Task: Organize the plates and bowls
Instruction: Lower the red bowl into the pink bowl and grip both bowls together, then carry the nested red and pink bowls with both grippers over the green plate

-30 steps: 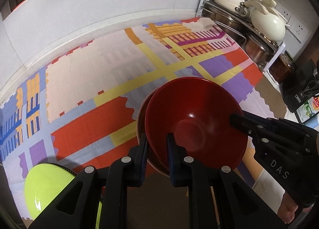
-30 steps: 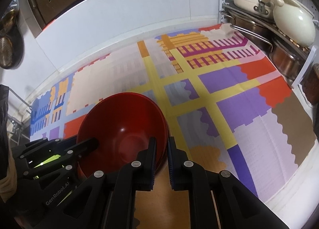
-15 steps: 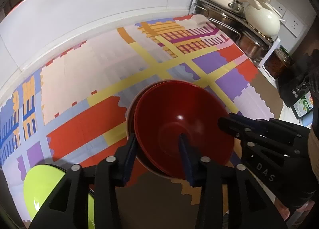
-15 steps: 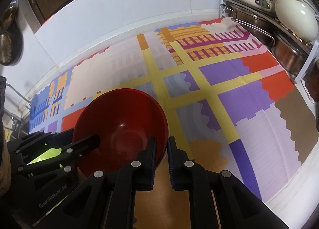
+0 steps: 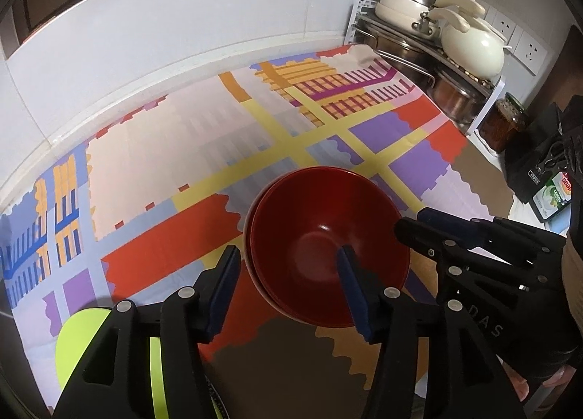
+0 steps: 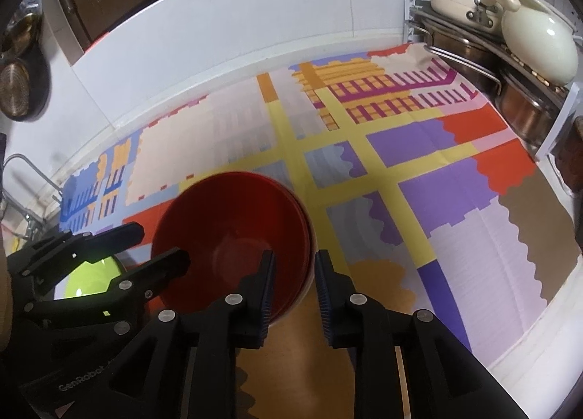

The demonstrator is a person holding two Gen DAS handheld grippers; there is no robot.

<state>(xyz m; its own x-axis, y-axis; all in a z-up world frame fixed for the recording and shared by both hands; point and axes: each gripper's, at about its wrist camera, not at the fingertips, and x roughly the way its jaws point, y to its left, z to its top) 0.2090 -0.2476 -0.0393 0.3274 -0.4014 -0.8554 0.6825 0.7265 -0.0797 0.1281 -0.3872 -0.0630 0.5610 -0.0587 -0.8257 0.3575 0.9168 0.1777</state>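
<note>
Two red bowls (image 5: pixel 328 237) sit nested on the patterned mat (image 5: pixel 182 149). My left gripper (image 5: pixel 288 284) straddles the stack's near rim, one finger outside and one inside. Its jaws are opening and the pads stand off the rim. In the right wrist view the same red bowls (image 6: pixel 233 229) have their right rim between the fingers of my right gripper (image 6: pixel 296 284). Its jaws are opening too, with a small gap to the rim. The right gripper (image 5: pixel 411 229) and the left gripper (image 6: pixel 160 244) also show in each other's views. A lime green plate (image 5: pixel 91 331) lies at the near left.
A metal rack (image 5: pixel 419 54) at the back right carries steel pots and a cream pot (image 5: pixel 470 43). A jar (image 5: pixel 504 124) and a dark box stand beside it. A white wall (image 5: pixel 182 25) runs behind the mat. A pan (image 6: pixel 16 87) hangs far left.
Both grippers were shut on the top bowl's rim. The left one has parted wide, the right one a little. The top bowl now rests level inside the lower one.
</note>
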